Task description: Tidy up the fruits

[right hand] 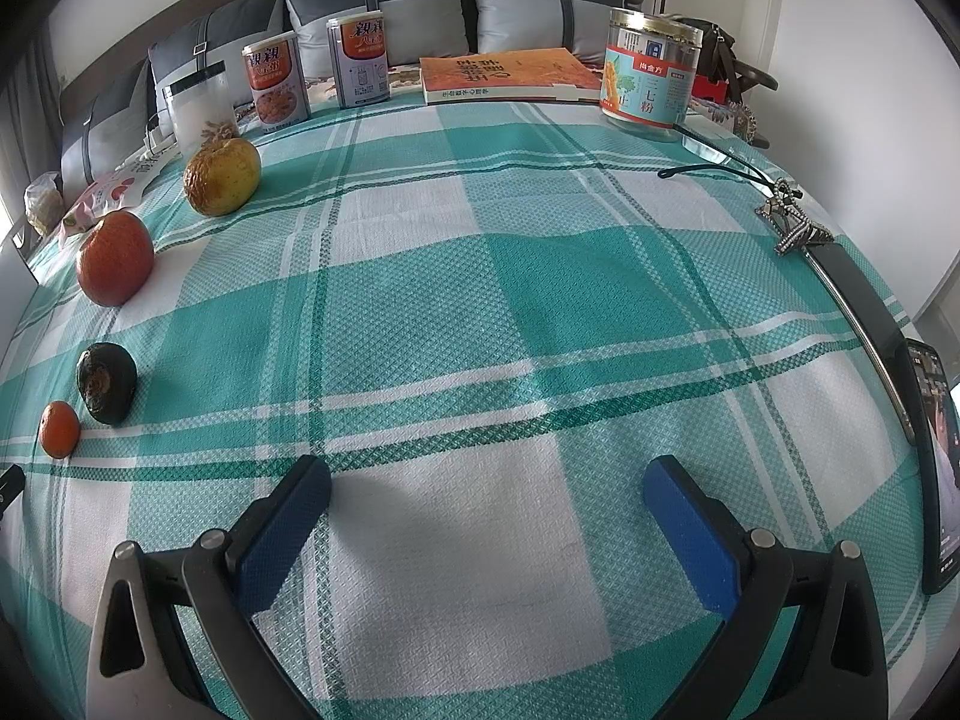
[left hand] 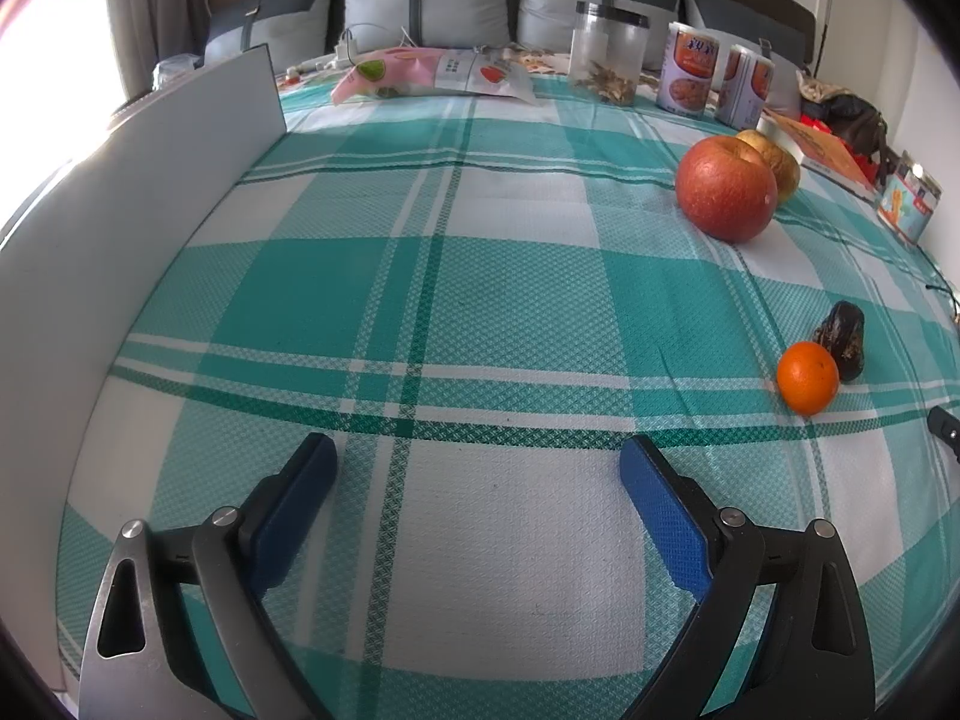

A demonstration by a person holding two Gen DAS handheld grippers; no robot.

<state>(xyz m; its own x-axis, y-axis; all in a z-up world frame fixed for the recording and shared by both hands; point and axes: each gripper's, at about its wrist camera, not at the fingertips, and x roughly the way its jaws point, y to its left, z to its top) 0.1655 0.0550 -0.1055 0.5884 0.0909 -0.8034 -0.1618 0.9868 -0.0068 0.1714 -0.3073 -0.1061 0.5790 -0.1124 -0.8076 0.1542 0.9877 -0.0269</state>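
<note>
Four fruits lie in a row on the green checked cloth point(left hand: 420, 276). A red apple point(left hand: 725, 189) sits far right, with a yellow wrinkled apple point(left hand: 780, 165) behind it. A small orange point(left hand: 807, 377) touches a dark avocado point(left hand: 843, 341) nearer right. In the right wrist view the row runs down the left: yellow apple point(right hand: 222, 176), red apple point(right hand: 114, 258), avocado point(right hand: 107, 383), orange point(right hand: 59, 429). My left gripper point(left hand: 477, 468) is open and empty above bare cloth. My right gripper point(right hand: 486, 486) is open and empty, right of the fruits.
Cans point(left hand: 687, 69), a clear jar point(left hand: 606, 51), snack bags point(left hand: 420, 75) and pillows line the back. A white board point(left hand: 150, 180) stands at left. A book point(right hand: 510, 78), a labelled jar point(right hand: 651, 75), glasses point(right hand: 720, 165), a hair clip point(right hand: 792, 225) and a phone point(right hand: 936, 456) lie right.
</note>
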